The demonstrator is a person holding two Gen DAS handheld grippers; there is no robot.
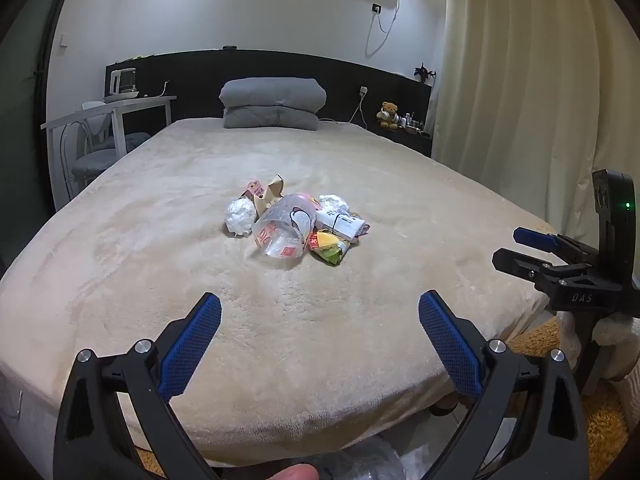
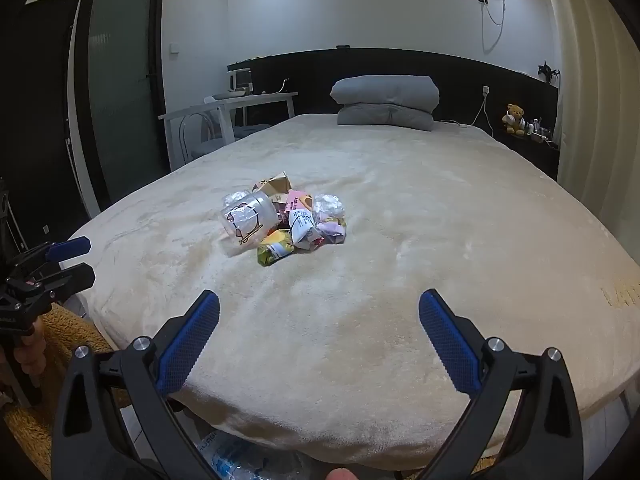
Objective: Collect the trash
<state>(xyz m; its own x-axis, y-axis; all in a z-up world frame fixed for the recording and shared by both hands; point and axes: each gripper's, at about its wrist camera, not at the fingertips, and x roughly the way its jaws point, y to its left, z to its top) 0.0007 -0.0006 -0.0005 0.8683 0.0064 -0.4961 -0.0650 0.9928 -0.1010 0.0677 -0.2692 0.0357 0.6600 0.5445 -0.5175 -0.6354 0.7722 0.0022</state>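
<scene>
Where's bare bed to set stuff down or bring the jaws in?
Bare blanket between the near edge and the trash pile; also between the pile and the folded grey quilt, and on both sides. Crowded only at the pile itself, mid-bed.

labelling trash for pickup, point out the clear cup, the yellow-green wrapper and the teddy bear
clear cup (image 1: 282, 228): left wrist view, on its printed side wall
yellow-green wrapper (image 1: 331, 247): left wrist view, on its crumpled middle
teddy bear (image 2: 515, 118): right wrist view, on its body

Beige bed (image 1: 360, 184), dark headboard (image 1: 280, 68), white walls, cream curtain (image 1: 520, 80).
</scene>
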